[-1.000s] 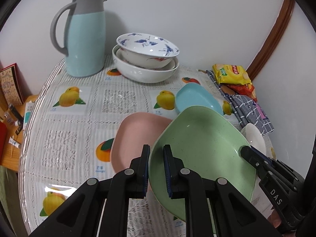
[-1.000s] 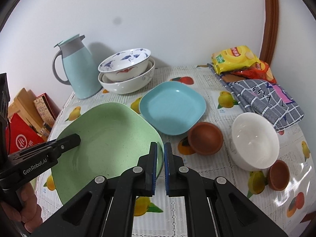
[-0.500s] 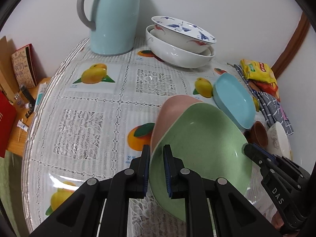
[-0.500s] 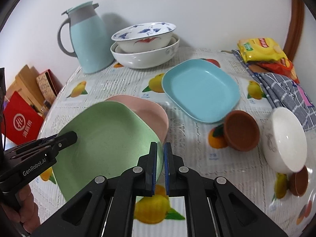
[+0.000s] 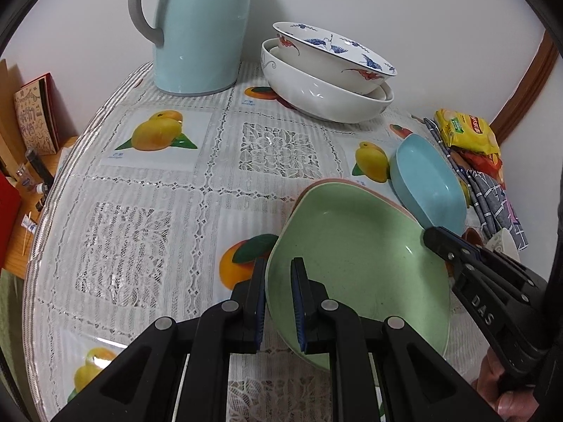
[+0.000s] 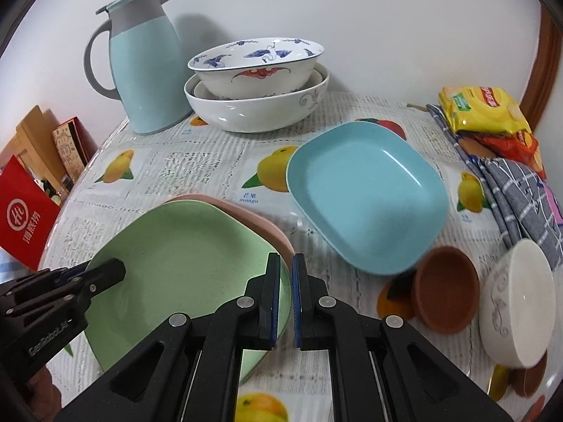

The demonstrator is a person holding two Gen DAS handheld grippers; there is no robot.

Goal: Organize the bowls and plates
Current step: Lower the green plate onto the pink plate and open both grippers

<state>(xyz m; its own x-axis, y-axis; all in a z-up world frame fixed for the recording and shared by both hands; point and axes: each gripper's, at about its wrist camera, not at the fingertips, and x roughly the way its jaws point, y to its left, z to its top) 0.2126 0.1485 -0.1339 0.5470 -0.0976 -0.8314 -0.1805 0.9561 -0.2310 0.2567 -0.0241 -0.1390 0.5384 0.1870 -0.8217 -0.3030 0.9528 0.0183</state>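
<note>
A green plate [image 5: 359, 256] [image 6: 176, 263] is held by both grippers and sits almost squarely over a pink plate [image 5: 337, 180] [image 6: 246, 214], of which only the far rim shows. Whether the two plates touch I cannot tell. My left gripper [image 5: 278, 263] [image 6: 112, 269] is shut on the green plate's left rim. My right gripper [image 6: 285, 260] [image 5: 436, 239] is shut on its right rim. A blue plate [image 6: 366, 193] [image 5: 425, 183] lies to the right. Stacked patterned white bowls [image 6: 257, 81] [image 5: 327, 70] stand at the back.
A pale blue jug [image 5: 197, 28] [image 6: 140, 63] stands at the back left. A brown bowl [image 6: 447, 292], a white bowl [image 6: 517, 302] and a second brown bowl [image 6: 527, 372] sit at the right. Snack packs [image 6: 482, 109] and a checked cloth [image 6: 520, 193] lie far right. A red box [image 6: 24, 214] is beyond the table's left edge.
Both grippers have lowered the green plate and brought it over the pink plate. The pink plate, half exposed a second ago, is now nearly covered. Both grips are unchanged.
</note>
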